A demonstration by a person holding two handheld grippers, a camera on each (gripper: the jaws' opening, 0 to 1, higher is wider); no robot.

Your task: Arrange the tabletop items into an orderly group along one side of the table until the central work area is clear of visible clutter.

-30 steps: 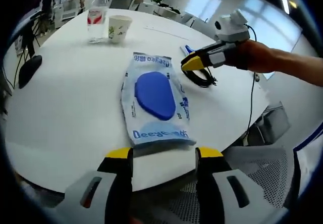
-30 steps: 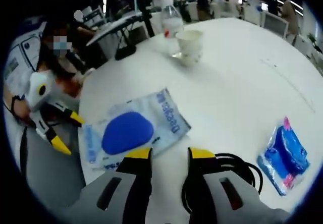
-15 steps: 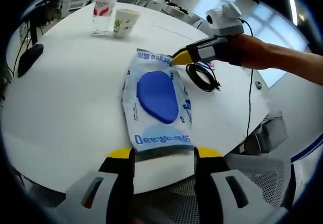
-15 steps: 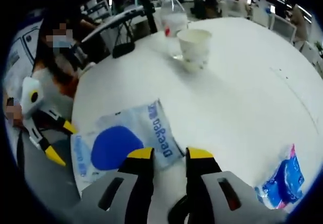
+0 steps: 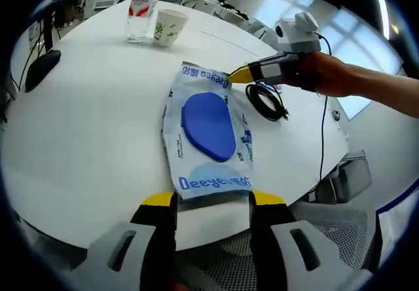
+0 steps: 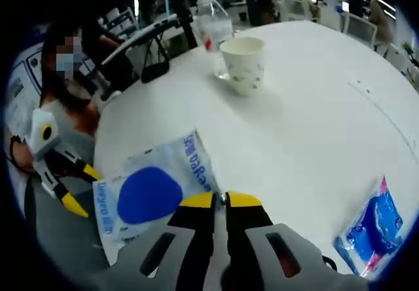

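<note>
Left gripper view has my left tongs (image 5: 205,202) spread wide with nothing between the jaws, their yellow tips sitting just off the near edge of the wet-wipes pack (image 5: 207,135). That pack lies flat on the round white desk (image 5: 85,127), its blue oval lid facing up, with its near end close to the desk edge. Across it, I see my right tongs (image 5: 234,76) coming in from the right with a hand (image 5: 319,75) behind them, the yellow tips at the far right corner of the pack. Just beside that corner lies a coiled black cable (image 5: 266,101). At the far side of the desk a water bottle (image 5: 141,16) and a paper cup (image 5: 169,27) stand upright next to each other, and a dark mouse (image 5: 42,69) rests well off to the left.

In the right gripper view my right tongs (image 6: 220,200) have their jaws pressed together at the pack's corner (image 6: 200,173); I cannot tell whether they have actually pinched the wrapper. The left tongs (image 6: 80,189) show at the left, jaws apart, by the pack's other end. A small blue tissue packet (image 6: 370,228) lies apart at the right, and the cup (image 6: 243,63) and bottle (image 6: 212,27) stand beyond.
</note>
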